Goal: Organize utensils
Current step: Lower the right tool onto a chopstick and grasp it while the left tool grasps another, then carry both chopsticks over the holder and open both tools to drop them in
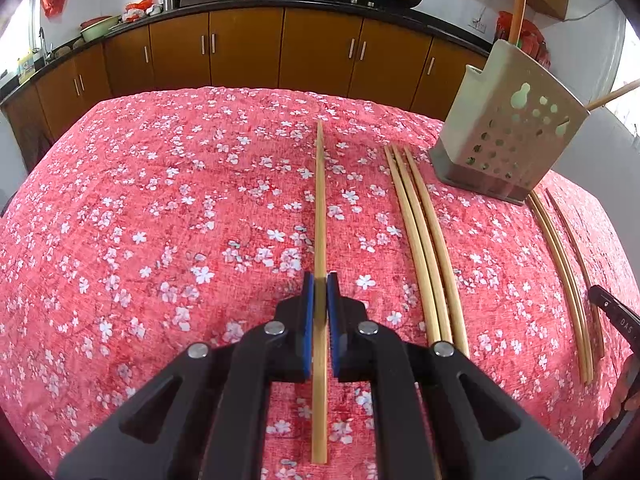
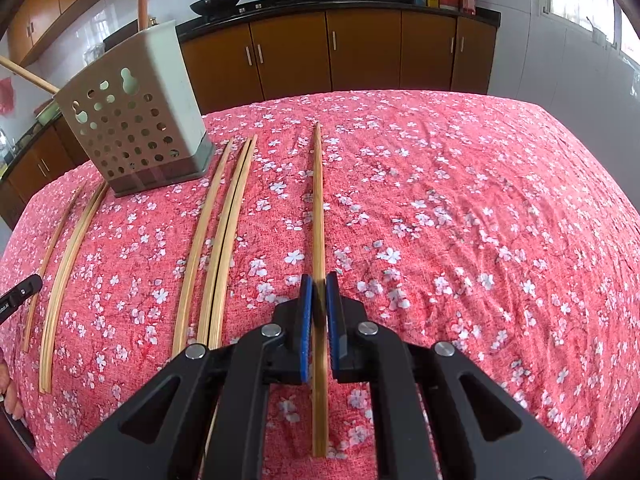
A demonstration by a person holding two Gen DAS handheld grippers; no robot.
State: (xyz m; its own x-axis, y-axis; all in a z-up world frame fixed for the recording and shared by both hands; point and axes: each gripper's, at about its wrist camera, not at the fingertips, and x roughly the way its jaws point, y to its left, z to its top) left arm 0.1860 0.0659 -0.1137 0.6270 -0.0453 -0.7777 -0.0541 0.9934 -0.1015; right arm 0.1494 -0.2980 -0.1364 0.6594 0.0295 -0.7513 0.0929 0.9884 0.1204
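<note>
On my right tongs (image 1: 616, 316), at the right edge of the left wrist view, I read the pale letters "DAS", cut off by the picture's border. On my left tongs (image 2: 18, 294), at the left edge of the right wrist view, small white lettering shows, too small and cropped for me to read. I find no other legible text.

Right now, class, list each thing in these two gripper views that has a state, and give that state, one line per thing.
Left gripper: shut on a single bamboo chopstick.
Right gripper: shut on another single bamboo chopstick.
Perforated grey plastic utensil holder: upright on the cloth, already holding two chopsticks.
Three loose bamboo chopsticks: lying flat, side by side.
Red floral tablecloth: spread, slightly wrinkled.
Brown wooden cabinet doors: closed.
</note>
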